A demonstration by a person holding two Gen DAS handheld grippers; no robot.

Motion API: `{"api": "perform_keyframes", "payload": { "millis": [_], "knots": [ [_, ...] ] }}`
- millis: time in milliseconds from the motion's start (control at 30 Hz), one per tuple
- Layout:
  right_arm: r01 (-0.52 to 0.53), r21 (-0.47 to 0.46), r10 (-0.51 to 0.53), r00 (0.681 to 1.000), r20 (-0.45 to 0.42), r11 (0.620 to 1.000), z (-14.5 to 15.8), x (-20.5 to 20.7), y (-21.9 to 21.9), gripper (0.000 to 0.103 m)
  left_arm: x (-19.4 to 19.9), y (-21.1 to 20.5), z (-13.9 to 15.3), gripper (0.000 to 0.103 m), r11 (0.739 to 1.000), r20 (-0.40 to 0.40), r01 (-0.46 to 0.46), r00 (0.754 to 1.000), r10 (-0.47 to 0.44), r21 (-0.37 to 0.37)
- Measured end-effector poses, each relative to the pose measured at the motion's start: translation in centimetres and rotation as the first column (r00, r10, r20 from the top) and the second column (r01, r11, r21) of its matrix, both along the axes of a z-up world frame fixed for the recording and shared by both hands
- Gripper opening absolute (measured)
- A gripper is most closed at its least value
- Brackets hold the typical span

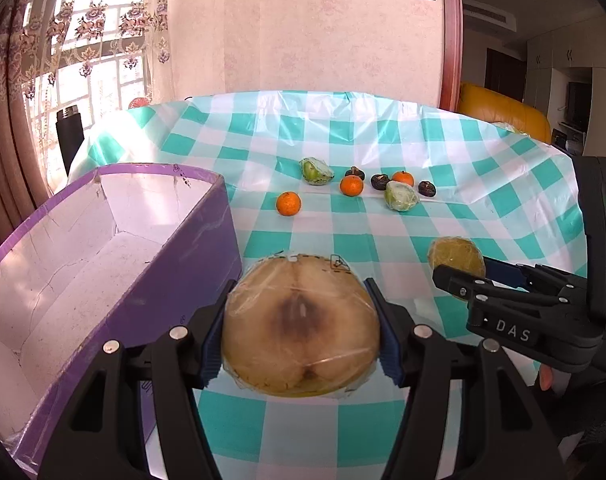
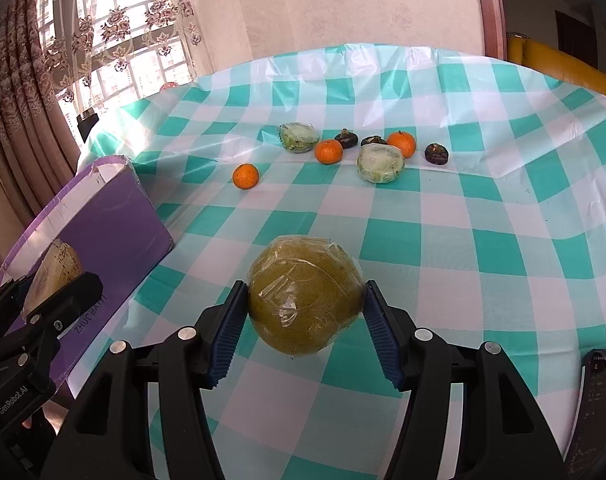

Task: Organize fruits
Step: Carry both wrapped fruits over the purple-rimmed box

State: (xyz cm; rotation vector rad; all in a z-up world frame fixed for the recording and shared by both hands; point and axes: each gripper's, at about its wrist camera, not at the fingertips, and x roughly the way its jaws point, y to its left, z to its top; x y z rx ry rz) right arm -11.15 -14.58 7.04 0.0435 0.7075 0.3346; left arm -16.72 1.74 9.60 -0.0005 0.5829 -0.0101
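Observation:
My left gripper (image 1: 301, 330) is shut on a plastic-wrapped yellow-brown fruit (image 1: 301, 324) with a dark bruise, held above the cloth just right of the purple box (image 1: 103, 280). My right gripper (image 2: 305, 306) is shut on a second wrapped olive-yellow fruit (image 2: 305, 292), also lifted off the table. Each gripper shows in the other's view: the right gripper (image 1: 463, 276) at the right, the left gripper (image 2: 59, 292) at the left against the box (image 2: 103, 232). Farther back lie three tangerines (image 1: 289, 204), two wrapped green fruits (image 1: 401, 196) and three dark brown fruits (image 1: 427, 188).
The table wears a teal-and-white checked plastic cloth (image 2: 483, 208). The open purple box, white inside, has nothing in it. A dark bottle (image 1: 69, 136) stands by the curtained window at the far left. A yellow seat (image 1: 503, 112) is behind the table. A dark phone-like device (image 2: 599, 392) lies at the right.

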Motion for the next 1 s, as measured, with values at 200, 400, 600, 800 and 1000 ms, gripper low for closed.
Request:
{"api": "perform_keyframes", "payload": {
  "millis": [200,400,600,800,1000],
  "knots": [
    [-0.091,-0.011,0.091,0.994,0.053,0.996,2.2,-1.7,3.5,0.058,-2.6,4.1,1.9,0.061,0.994,0.041,-0.109,0.993,0.108,0.026],
    [-0.179,-0.034,0.182,0.977,0.115,0.983,4.7,-3.2,7.5,0.058,-4.5,9.0,3.1,0.061,0.975,0.062,-0.223,0.973,0.222,0.013],
    [-0.302,-0.068,0.31,0.934,0.177,0.951,7.3,-4.4,12.8,0.058,-5.7,13.7,3.5,0.061,0.944,0.039,-0.329,0.943,0.329,0.001],
    [-0.376,-0.134,0.397,0.892,0.217,0.917,8.8,-4.2,18.7,0.058,-6.3,18.3,3.1,0.062,0.917,-0.037,-0.397,0.917,0.397,-0.019],
    [-0.421,-0.257,0.46,0.881,0.116,0.87,7.7,-1.8,25.0,0.058,-5.3,22.3,1.6,0.062,0.896,-0.165,-0.442,0.882,0.441,0.035]
  ]
}}
